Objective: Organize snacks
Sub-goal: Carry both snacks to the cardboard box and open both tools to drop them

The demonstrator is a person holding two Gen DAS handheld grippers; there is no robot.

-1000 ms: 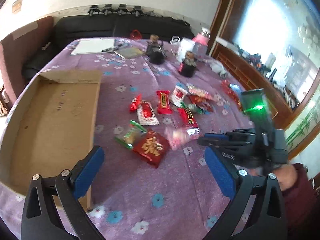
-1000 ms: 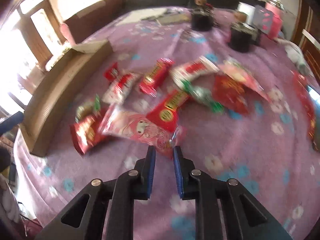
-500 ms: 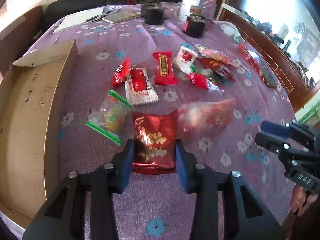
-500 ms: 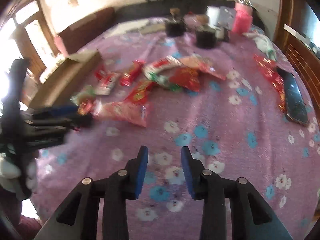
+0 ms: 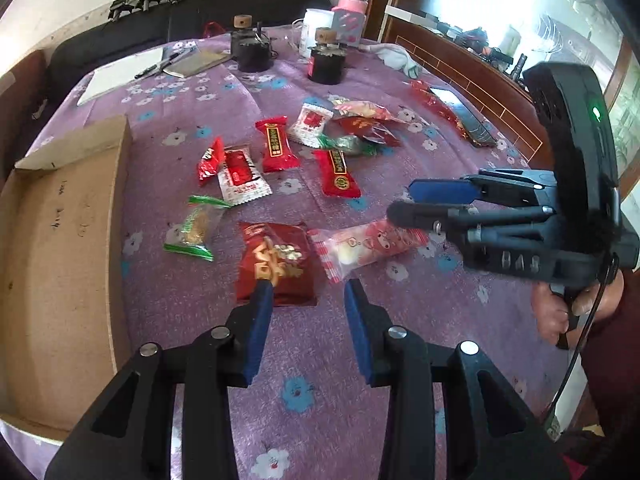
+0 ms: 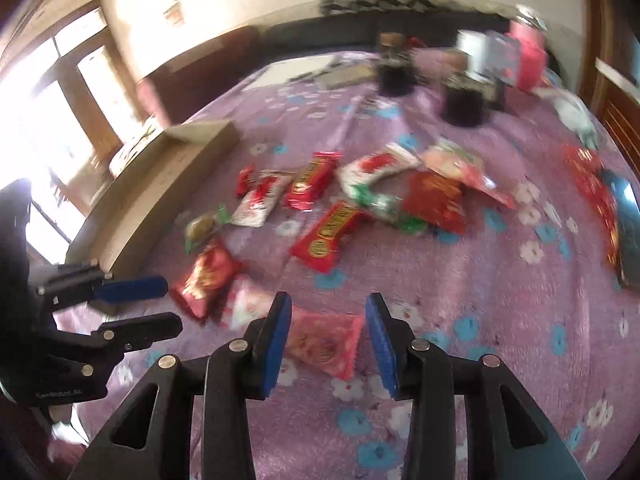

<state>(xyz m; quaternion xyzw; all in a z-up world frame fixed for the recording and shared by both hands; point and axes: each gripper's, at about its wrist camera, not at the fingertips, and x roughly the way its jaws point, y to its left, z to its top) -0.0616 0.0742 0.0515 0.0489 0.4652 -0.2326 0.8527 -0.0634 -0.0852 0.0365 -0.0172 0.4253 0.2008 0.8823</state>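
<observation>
Two grippers sit low over the bench (image 5: pixel 320 400), nearest first: the left gripper (image 5: pixel 306 292) has its jaws set narrow, and its left finger covers the bottom corner of a shiny red snack pack (image 5: pixel 276 264), so I can't tell if it presses on it; the other pad is clear of the pack. The gold characters on that pack are partly hidden and I can't read them. The right gripper (image 6: pixel 328 308) is opening, with a pink-and-white packet (image 6: pixel 324 344) lying flat on the cloth between its jaws, no pad touching it. That whole right wrist view is smeared, so the labels there are mush. A hand (image 5: pixel 560 312) is on the right gripper's handle, cut off at the frame edge. To the left, an open cardboard box (image 5: pixel 52 260) has some pen scribble inside, too faint to read. The remaining snacks are scattered mid-bench, red wrappers with gold print too small to make out. At the far end, two dark jars (image 5: pixel 250 52) have cork lids.
</observation>
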